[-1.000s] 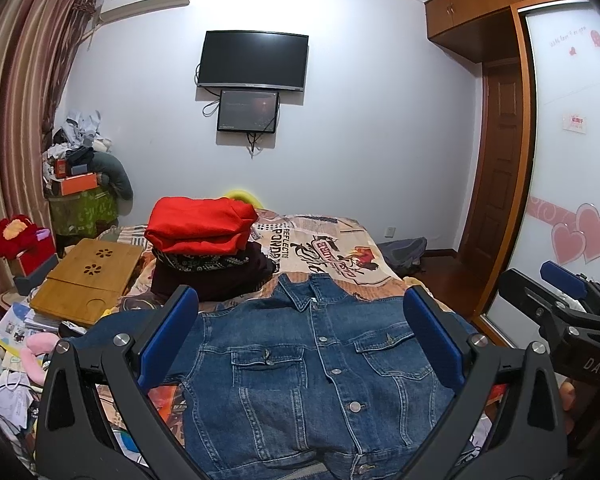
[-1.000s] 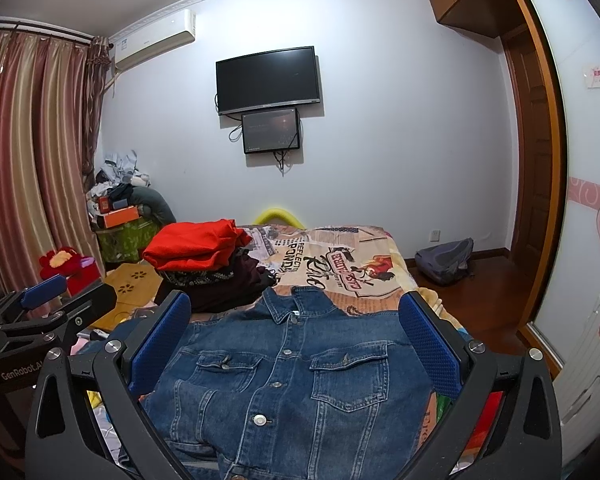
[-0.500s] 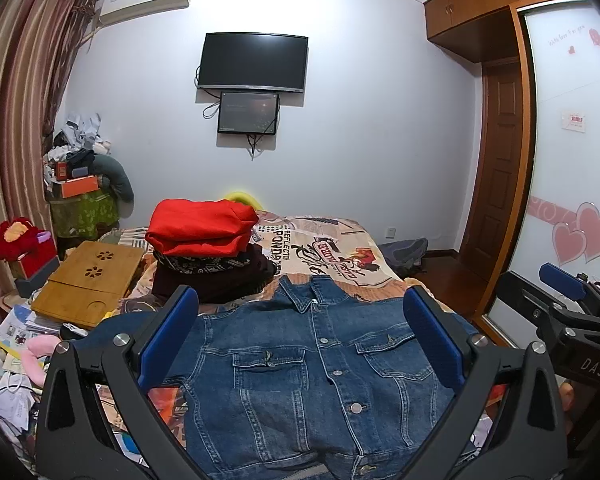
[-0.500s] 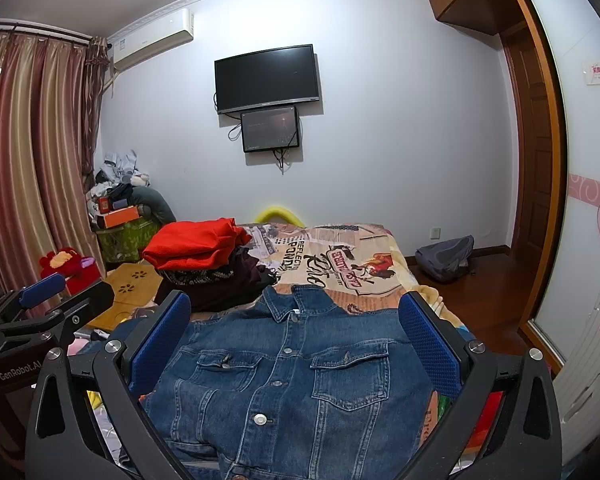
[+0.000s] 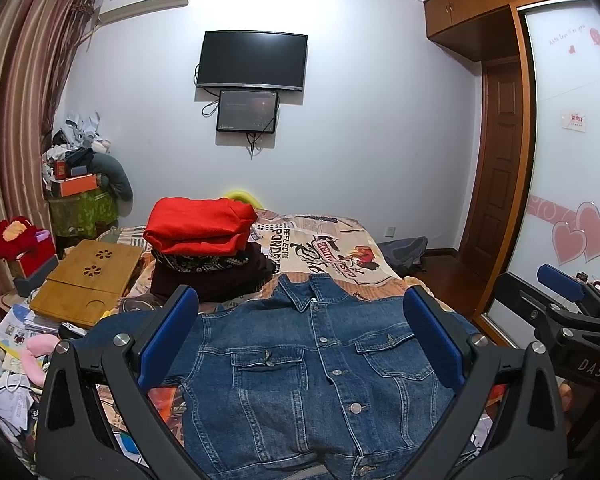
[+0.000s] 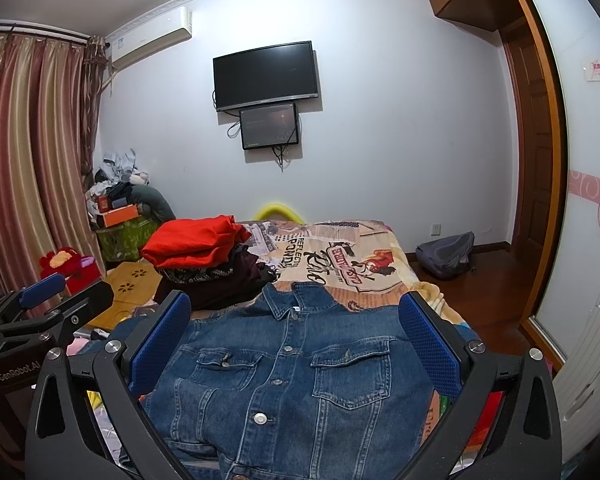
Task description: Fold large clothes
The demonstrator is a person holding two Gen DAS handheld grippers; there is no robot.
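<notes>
A denim jacket (image 5: 308,364) lies front-up on the bed (image 5: 340,248), at 6 o'clock of the folded clothes pile (image 5: 204,248). Left gripper (image 5: 300,344) and right gripper (image 6: 296,344) both gape wide, holding nothing. Only the right view shows a radiator (image 6: 592,352) at 3 o'clock

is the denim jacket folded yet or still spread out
Spread out. The denim jacket lies flat, front up and buttoned, on the bed, collar and both chest pockets showing.
</notes>
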